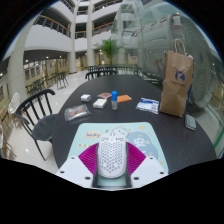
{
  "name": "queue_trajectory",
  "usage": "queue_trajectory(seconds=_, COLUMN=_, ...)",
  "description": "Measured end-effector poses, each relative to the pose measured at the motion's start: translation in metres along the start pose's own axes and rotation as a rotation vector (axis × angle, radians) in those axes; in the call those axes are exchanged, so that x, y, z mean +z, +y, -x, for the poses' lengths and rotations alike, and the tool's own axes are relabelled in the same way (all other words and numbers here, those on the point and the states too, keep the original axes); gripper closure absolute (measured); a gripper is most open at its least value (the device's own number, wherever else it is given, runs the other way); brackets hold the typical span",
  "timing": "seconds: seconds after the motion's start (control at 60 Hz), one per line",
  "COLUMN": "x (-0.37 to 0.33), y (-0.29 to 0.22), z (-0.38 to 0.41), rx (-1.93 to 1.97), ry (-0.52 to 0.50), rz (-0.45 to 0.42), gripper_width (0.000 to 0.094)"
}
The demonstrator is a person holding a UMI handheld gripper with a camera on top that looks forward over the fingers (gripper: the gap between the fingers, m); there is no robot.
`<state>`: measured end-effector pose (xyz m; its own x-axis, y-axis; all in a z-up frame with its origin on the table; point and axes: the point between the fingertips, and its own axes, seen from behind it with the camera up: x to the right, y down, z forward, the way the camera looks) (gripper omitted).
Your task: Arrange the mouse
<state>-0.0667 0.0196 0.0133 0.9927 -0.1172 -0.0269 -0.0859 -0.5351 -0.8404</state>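
Round dark table (95, 120), atrium beyond. One white mouse (111, 157) held between narrow fingers (90, 158), over one mousepad (140, 140). One paper bag (176, 84), one blue bottle (114, 99).

Bright daylight everywhere. Light comes from big windows (150, 25) far beyond hand-held gripper (111, 168), high up. Windows glow very white, a bit washed out. Dark worktop (110, 115) shines softly ahead of fingers. White mouse (111, 156) looks bright. Shadows soft and weak. Straight lines bend round near edges. Far things small, slightly fuzzy.
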Motion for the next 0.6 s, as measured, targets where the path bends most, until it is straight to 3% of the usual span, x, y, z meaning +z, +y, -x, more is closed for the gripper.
queue_trajectory(seconds=0.067, x=0.011, y=0.020, z=0.000, rx=0.004, ry=0.000, rz=0.064, gripper_width=0.0562)
queue_trajectory(seconds=0.117, x=0.014, y=0.016, z=-0.003, rx=-0.009, ry=0.006, rz=0.031, gripper_width=0.0540)
queue_trajectory(seconds=0.25, x=0.015, y=0.023, z=-0.002, rx=-0.022, ry=-0.024, rz=0.069, gripper_width=0.0414)
queue_trajectory(seconds=0.283, x=0.012, y=0.022, z=0.002, rx=-0.040, ry=-0.051, rz=0.069, gripper_width=0.0342)
queue_trajectory(seconds=0.35, x=-0.002, y=0.020, z=0.006, rx=-0.051, ry=-0.106, rz=0.064, gripper_width=0.0063)
queue_trajectory(seconds=0.383, x=-0.013, y=0.021, z=0.006, rx=-0.049, ry=-0.140, rz=0.067, gripper_width=0.0103)
queue_trajectory(seconds=0.5, x=-0.063, y=0.027, z=-0.007, rx=-0.033, ry=-0.234, rz=0.084, gripper_width=0.0085)
queue_trajectory(seconds=0.6, x=-0.101, y=0.029, z=-0.057, rx=-0.040, ry=-0.202, rz=0.049, gripper_width=0.0086)
